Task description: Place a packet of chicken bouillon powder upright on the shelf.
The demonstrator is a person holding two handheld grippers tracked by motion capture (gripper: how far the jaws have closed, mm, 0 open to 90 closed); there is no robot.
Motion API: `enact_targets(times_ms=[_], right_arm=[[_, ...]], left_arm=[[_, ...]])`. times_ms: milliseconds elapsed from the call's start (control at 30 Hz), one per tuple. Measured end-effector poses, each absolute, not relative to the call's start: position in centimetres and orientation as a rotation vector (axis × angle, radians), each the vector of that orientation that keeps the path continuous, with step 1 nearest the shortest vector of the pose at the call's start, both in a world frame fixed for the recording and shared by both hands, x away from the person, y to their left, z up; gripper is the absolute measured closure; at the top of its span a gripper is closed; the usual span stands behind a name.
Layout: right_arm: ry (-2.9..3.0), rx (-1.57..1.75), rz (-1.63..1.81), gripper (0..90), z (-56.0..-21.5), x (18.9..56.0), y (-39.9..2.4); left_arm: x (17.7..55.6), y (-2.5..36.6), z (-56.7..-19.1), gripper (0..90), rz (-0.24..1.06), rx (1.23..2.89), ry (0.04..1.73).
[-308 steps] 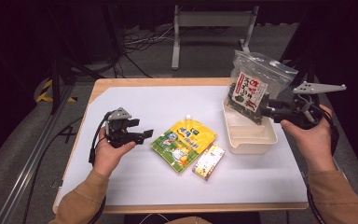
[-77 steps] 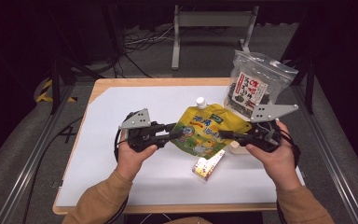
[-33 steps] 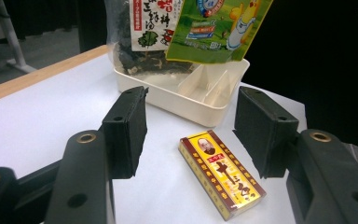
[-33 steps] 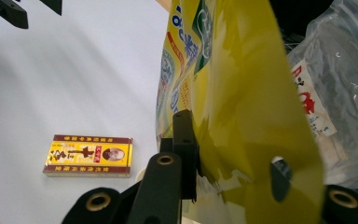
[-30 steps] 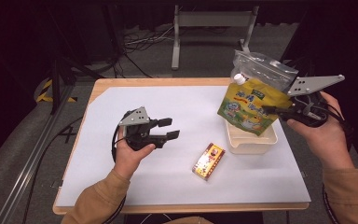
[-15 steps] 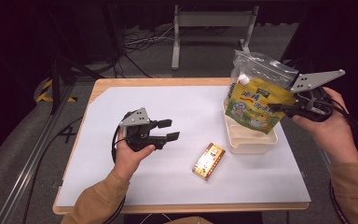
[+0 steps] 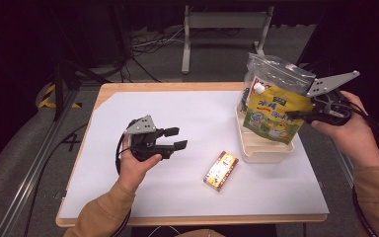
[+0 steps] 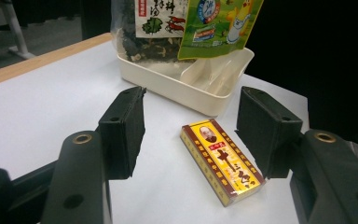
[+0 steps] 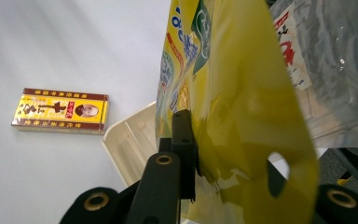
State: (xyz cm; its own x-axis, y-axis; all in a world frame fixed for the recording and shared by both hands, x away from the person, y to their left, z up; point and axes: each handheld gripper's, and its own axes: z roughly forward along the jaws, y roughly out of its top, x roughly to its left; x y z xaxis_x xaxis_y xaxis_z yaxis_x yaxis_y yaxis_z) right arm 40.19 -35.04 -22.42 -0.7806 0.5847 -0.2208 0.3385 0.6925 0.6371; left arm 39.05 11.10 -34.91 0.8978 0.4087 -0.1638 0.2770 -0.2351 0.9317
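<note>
Table [image 7: 187, 197]: white top, held everything else.
Tub [image 7: 261, 153]: cream, at the table's right side; a clear bag [image 7: 271, 69] of dark dried food stood in it, leaning at the far end.
Pouch [image 7: 271, 116]: yellow-green, spouted, hung over the tub in front of the bag, pinched at its edge by the right gripper [image 7: 296, 116].
Left gripper [image 7: 177, 139]: jaws spread, nothing between them, above the table left of centre.
Box [image 7: 221, 170]: yellow and red, flat on the table near the tub.

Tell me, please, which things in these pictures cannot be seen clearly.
- Right gripper, right gripper view: its far jaw hidden behind the yellow pouch.
- Seaweed bag, high view: label covered by the pouch.
- Tray, left gripper view: floor partly hidden by both bags.
- Small box, high view: print too small.
</note>
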Motion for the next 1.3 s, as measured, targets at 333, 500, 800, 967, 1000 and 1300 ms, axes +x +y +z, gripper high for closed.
enact_targets(times_ms=[333,500,800,967,1000,1300], right_arm=[[2.547,0.669,0.793,84.3,-22.9,40.4,-34.8],[2.578,0.654,0.779,84.3,-23.2,40.6,-34.7],[2.592,0.645,0.750,84.3,-23.8,41.1,-34.4],[2.590,0.656,0.732,84.9,-24.0,41.6,-34.3],[2.589,0.656,0.728,85.0,-24.1,41.7,-34.3],[2.591,0.656,0.712,85.9,-25.1,42.3,-34.0]], left_arm=[[39.1,11.2,-35.0,42.7,0.127,1.828,0.525],[39.1,11.1,-35.0,42.7,0.125,1.829,0.526],[39.2,11.1,-35.0,42.7,0.123,1.836,0.525],[39.2,11.1,-35.0,42.7,0.119,1.829,0.534],[39.2,11.2,-35.0,42.7,0.123,1.830,0.529],[39.2,11.2,-35.1,42.6,0.118,1.833,0.535]])
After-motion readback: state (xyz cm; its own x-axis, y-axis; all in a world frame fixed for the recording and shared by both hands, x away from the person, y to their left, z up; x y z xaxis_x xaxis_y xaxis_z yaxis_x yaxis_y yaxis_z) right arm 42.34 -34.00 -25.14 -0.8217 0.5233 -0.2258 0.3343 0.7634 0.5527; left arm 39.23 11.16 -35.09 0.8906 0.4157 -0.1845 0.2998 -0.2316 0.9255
